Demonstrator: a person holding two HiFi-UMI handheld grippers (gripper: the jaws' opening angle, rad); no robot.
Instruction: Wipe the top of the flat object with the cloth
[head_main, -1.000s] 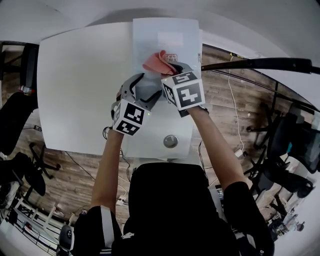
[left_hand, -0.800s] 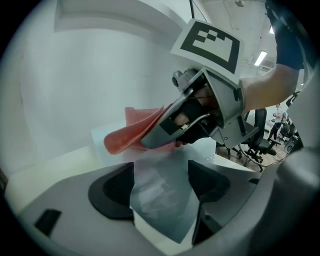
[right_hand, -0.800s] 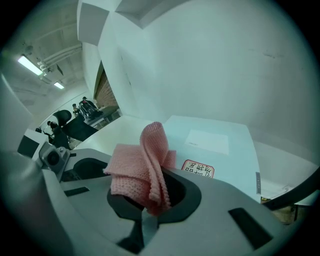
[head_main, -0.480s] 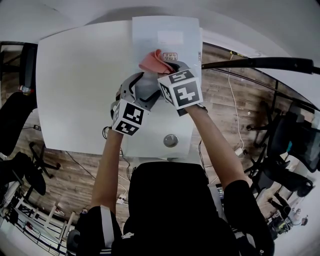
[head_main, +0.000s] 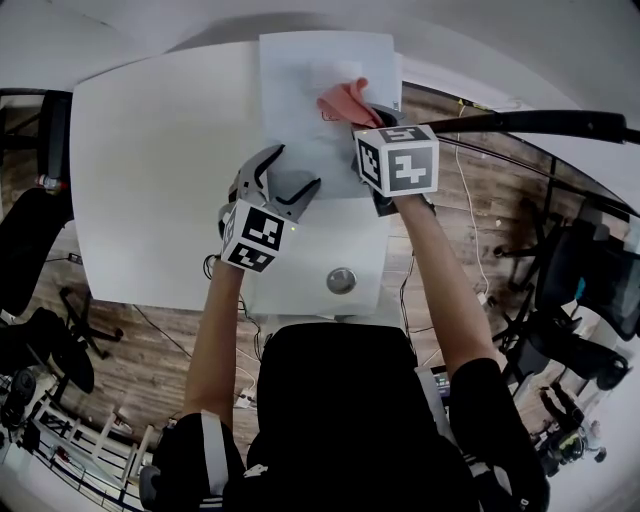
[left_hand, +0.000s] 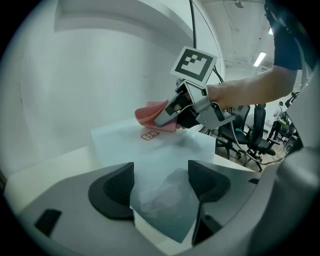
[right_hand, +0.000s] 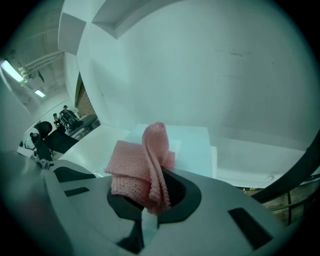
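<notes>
A flat, pale translucent sheet (head_main: 300, 120) lies on the white table (head_main: 160, 170), reaching to its far edge. My right gripper (head_main: 360, 108) is shut on a folded pink cloth (head_main: 342, 99) and holds it over the sheet's far right part. In the right gripper view the cloth (right_hand: 142, 167) bulges up from the closed jaws, with the sheet (right_hand: 187, 145) beyond. My left gripper (head_main: 290, 172) stands open over the sheet's near part. In the left gripper view a near corner of the sheet (left_hand: 165, 190) lies between the spread jaws, and the cloth (left_hand: 151, 114) shows beyond.
A small red-printed label (left_hand: 150, 135) sits on the sheet near the cloth. A round metal grommet (head_main: 341, 281) is set in the table near me. A black bar (head_main: 520, 125) runs off to the right. Office chairs (head_main: 590, 290) stand on the wooden floor.
My right gripper has carried the cloth to the right and farther away across the sheet. The left gripper has stayed roughly where it was, still open.
</notes>
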